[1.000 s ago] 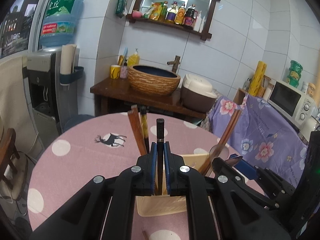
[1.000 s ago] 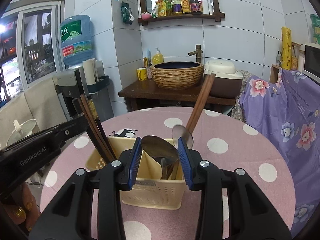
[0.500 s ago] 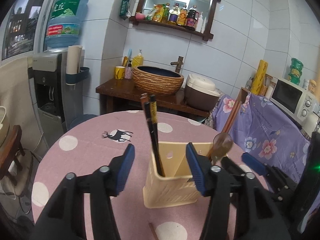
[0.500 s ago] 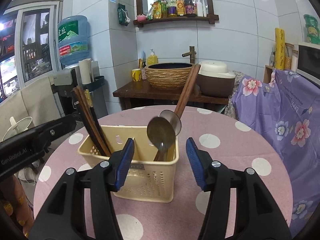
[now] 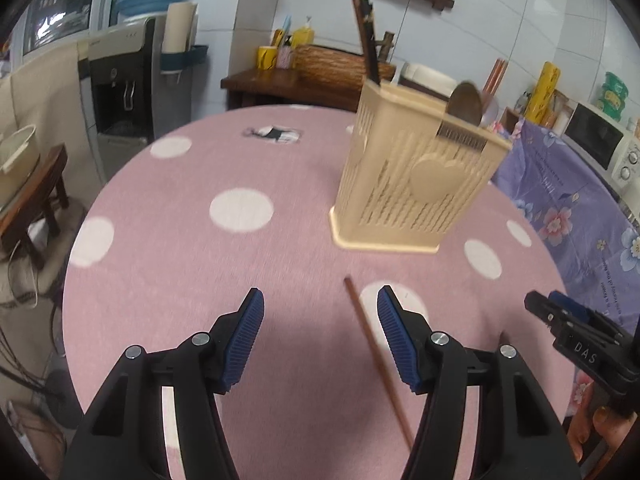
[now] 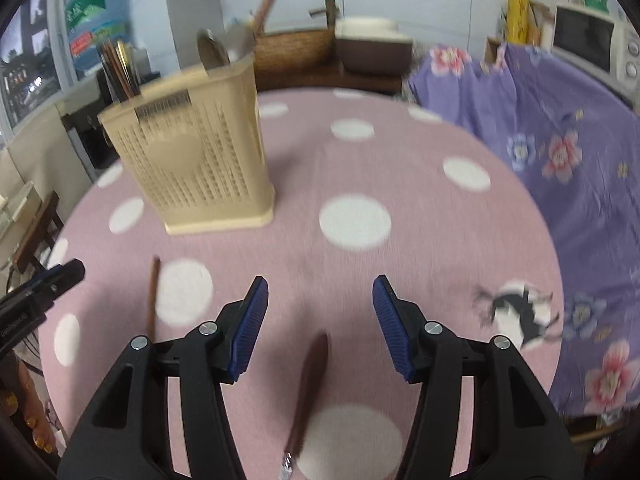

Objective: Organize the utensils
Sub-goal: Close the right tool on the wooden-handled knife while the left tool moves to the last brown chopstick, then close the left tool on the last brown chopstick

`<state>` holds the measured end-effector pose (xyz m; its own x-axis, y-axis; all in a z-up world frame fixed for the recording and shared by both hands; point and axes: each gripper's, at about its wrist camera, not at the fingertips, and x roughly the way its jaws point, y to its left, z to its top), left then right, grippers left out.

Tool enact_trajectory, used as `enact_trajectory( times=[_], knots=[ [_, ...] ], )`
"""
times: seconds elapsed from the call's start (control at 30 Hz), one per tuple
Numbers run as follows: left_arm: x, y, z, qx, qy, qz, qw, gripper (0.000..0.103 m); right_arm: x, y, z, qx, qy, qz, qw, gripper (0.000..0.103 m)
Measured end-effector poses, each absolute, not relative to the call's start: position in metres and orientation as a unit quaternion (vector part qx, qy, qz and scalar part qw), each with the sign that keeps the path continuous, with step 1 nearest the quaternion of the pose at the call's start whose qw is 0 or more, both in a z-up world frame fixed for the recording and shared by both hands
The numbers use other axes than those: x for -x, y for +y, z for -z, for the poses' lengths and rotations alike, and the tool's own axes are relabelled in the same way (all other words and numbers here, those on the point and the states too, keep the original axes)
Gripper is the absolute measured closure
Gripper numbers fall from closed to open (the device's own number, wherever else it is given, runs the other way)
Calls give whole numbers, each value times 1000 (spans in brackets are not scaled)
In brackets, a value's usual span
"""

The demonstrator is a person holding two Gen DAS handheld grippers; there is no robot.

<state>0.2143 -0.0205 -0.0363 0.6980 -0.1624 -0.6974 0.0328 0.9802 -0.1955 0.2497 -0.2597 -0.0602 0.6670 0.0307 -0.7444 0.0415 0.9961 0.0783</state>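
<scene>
A cream slotted utensil holder (image 5: 416, 178) stands on the pink dotted table (image 5: 200, 264), with dark chopsticks (image 5: 366, 36) and a spoon (image 5: 464, 102) in it. It also shows in the right wrist view (image 6: 192, 160). A brown chopstick (image 5: 376, 356) lies on the table between the blue pads of my open, empty left gripper (image 5: 320, 332); it shows in the right wrist view (image 6: 152, 292) too. My right gripper (image 6: 320, 324) is open and empty above a brown-handled utensil (image 6: 310, 380) lying on the table. The right gripper's tip shows in the left wrist view (image 5: 560, 312).
A purple floral cloth (image 6: 560, 152) covers furniture to the right, with a microwave (image 5: 600, 144) on it. A water dispenser (image 5: 128, 76) stands at the back left, a wooden sideboard with a woven basin (image 5: 340, 64) behind the table. A low stool (image 5: 32, 196) is at the left.
Both grippers have pulled back from the holder and tilted down toward the table. The left let go of a dark chopstick a second ago. Both views are blurred by motion.
</scene>
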Motion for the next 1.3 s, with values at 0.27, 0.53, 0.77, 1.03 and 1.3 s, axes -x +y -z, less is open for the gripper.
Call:
enact_trajectory(
  times=[0.27,0.53,0.77,1.03,1.3],
  knots=[
    [-200,-21,58,79,408,49,908,44,-237,-254,94,-58,449,15,892,50],
    [-194,-23,57,80,402,54,910,43,-244,-251,101,-58,459,30,886,61],
    [-194,-24,60,82,405,54,909,42,-246,-248,102,-50,455,40,888,81],
    [-201,-37,66,86,424,77,899,42,-246,-251,101,-67,451,15,890,86],
    [-224,-64,76,69,448,82,888,51,-236,-256,85,-96,421,-11,902,86]
  ],
)
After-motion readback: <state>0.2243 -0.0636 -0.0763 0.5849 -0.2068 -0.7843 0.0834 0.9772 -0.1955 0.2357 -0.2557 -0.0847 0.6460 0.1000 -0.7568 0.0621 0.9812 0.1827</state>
